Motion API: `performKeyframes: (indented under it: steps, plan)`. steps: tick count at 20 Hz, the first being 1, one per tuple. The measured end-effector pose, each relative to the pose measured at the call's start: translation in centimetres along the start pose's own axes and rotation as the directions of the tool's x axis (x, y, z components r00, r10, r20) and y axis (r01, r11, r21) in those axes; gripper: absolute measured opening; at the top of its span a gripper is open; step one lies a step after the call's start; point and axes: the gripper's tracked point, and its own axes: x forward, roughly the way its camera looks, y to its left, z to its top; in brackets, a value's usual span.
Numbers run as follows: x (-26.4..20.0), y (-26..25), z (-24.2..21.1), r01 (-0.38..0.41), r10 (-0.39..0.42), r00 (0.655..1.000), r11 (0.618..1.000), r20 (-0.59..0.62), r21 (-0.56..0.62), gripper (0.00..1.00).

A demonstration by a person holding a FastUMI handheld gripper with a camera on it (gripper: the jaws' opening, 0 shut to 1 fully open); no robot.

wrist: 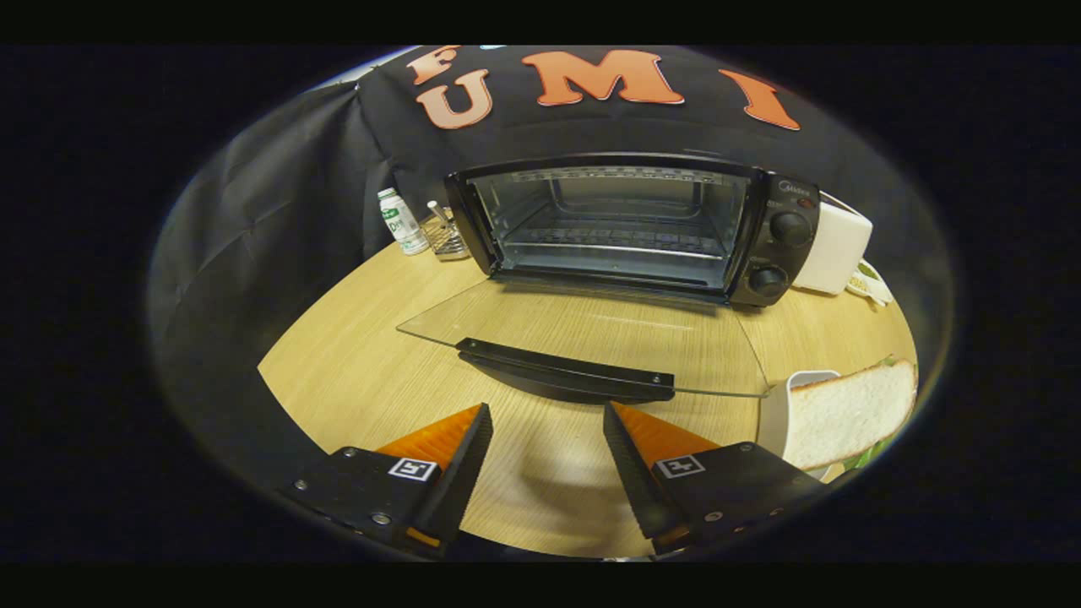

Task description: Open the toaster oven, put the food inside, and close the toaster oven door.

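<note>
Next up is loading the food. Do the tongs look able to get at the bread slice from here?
Probably yes. The tongs are open and hold nothing, and the bread slice lies uncovered on its white dish, just off their right finger, clear of the oven door.

A: What does the claw [547, 411] look like?
B: Two wedge-shaped fingers [460, 460] with ribbed, saw-toothed inner faces, standing apart with nothing between them.
A: And the mounts?
B: Flat plates with small screws; each carries a square black-and-white marker, one at 7 o'clock, one at 5.

Bread slice [853, 414] cut off beside its white dish [773, 414], small bottle's [401, 221] label too small to read
</note>
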Motion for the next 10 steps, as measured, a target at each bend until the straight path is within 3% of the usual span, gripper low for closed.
performKeyframes:
  steps: [3,6,10]
  plan:
    - [-0.3,0.2,0.8,-0.024,0.024,1.000,1.000,0.012,0.012,0.81]
    - [0.5,-1.7,0.6,0.038,-0.038,0.999,0.999,-0.023,0.002,0.81]
    - [2.1,-2.2,1.7,0.039,-0.036,0.999,0.995,-0.029,0.087,0.83]
